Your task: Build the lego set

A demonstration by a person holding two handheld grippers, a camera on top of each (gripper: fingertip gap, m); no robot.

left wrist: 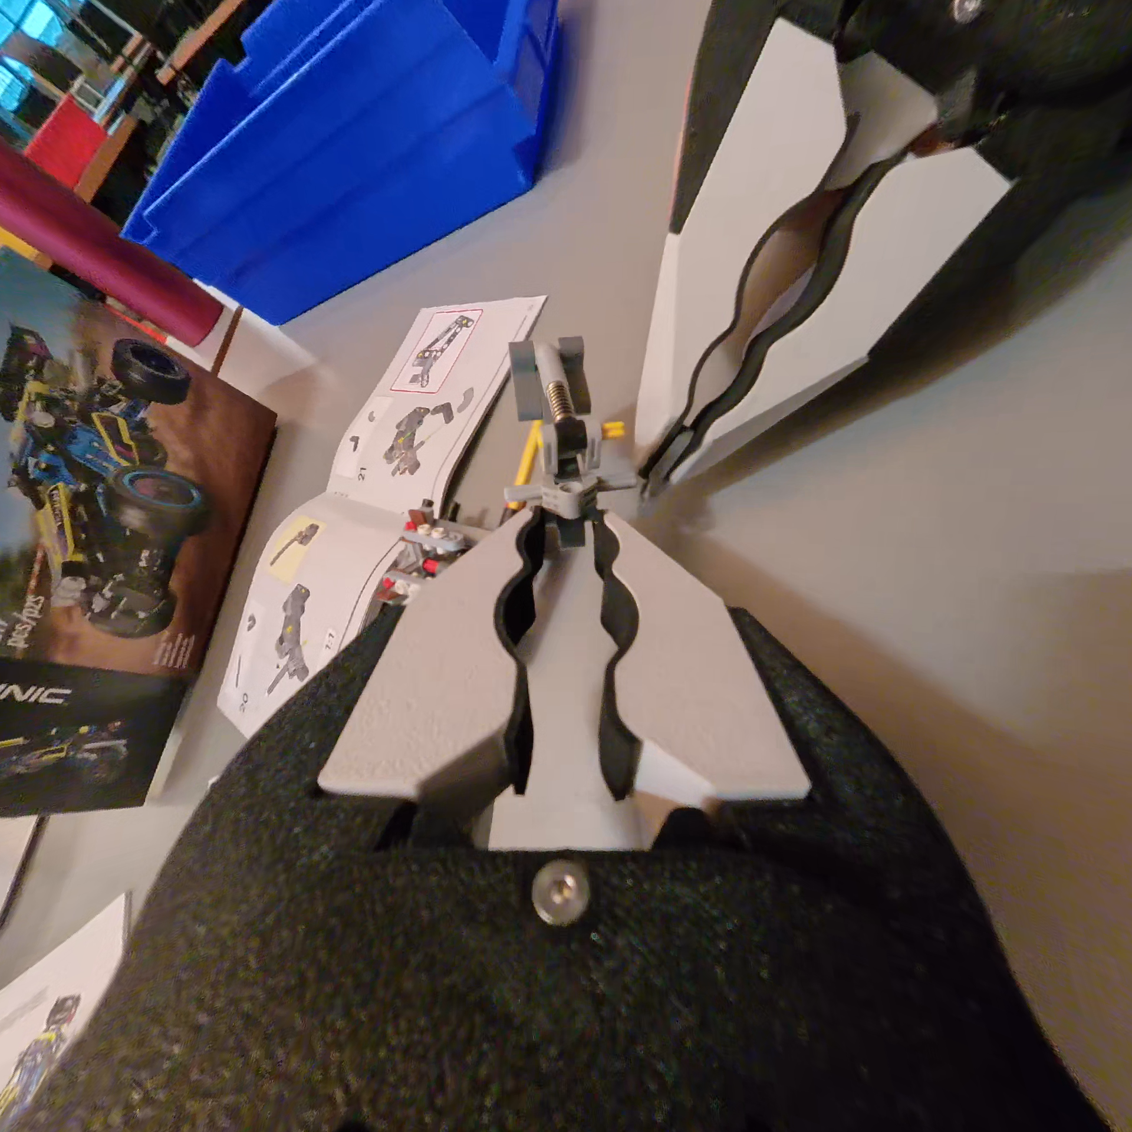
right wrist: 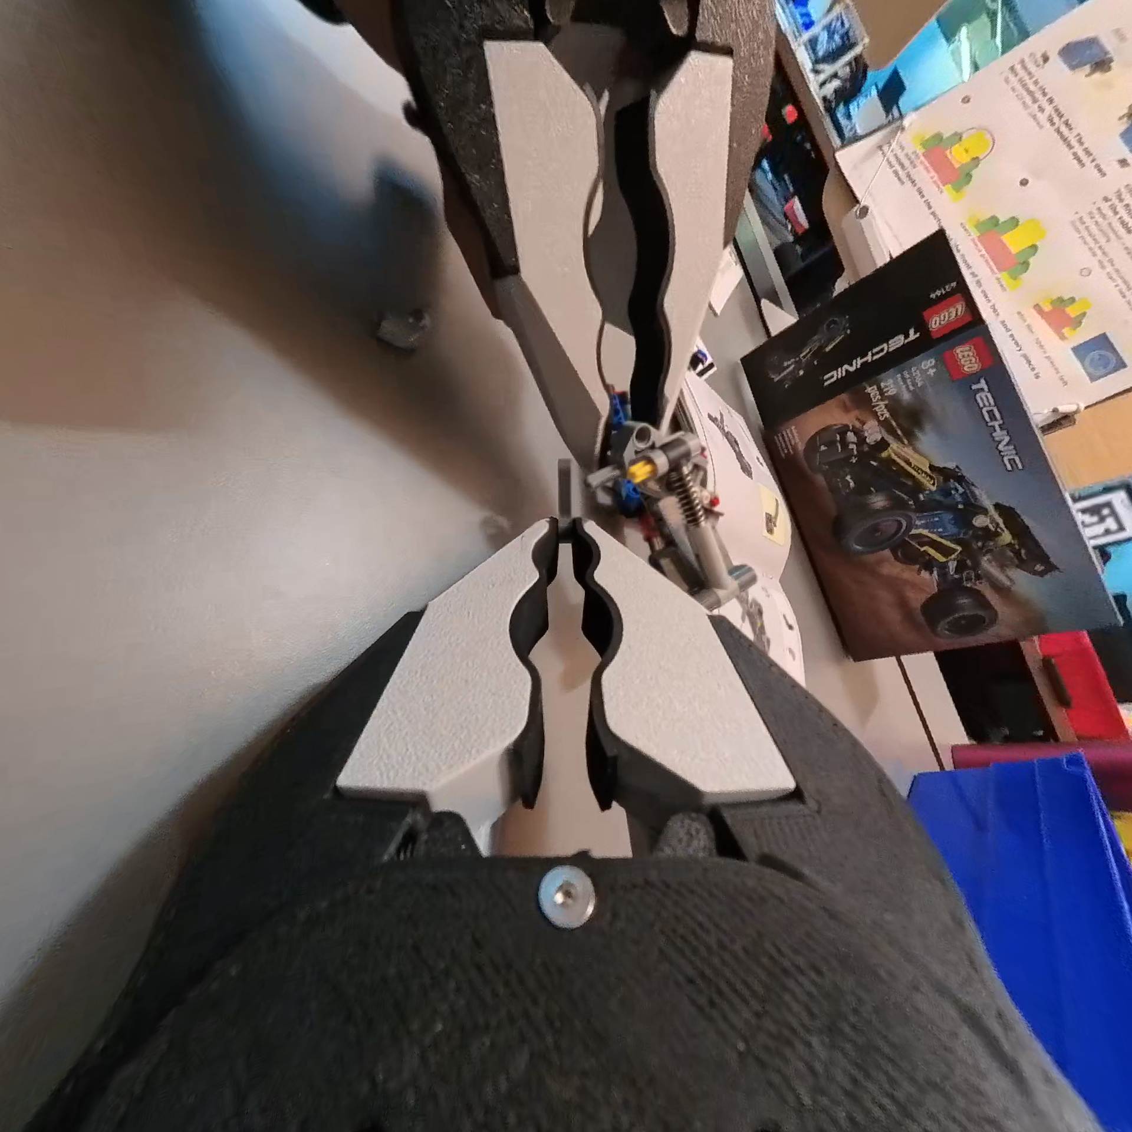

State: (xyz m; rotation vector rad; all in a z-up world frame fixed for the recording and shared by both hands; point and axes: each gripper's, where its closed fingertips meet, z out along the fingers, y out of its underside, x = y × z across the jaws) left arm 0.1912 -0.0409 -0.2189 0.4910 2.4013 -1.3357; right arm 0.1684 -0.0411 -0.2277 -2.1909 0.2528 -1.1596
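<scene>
Mid-build: both tools pinch parts above the grey tabletop [left wrist: 857,612].

The left tool [left wrist: 566,530] clamps the grey sub-assembly with a coiled metal spring [left wrist: 560,429]; the right tool [right wrist: 566,527] is closed on a small flat grey piece [right wrist: 565,484], probably next to attach. Beyond, the open instruction booklet [left wrist: 367,490] hides more loose pieces; most of the model remains unbuilt.

Left gripper [left wrist: 566,520]: grainy black body, pale grey wedge fingers [left wrist: 441,661], wavy black pads.
Screw [left wrist: 562,890]: silver, just behind the fingers.
Right gripper [right wrist: 566,527]: same build.
</scene>
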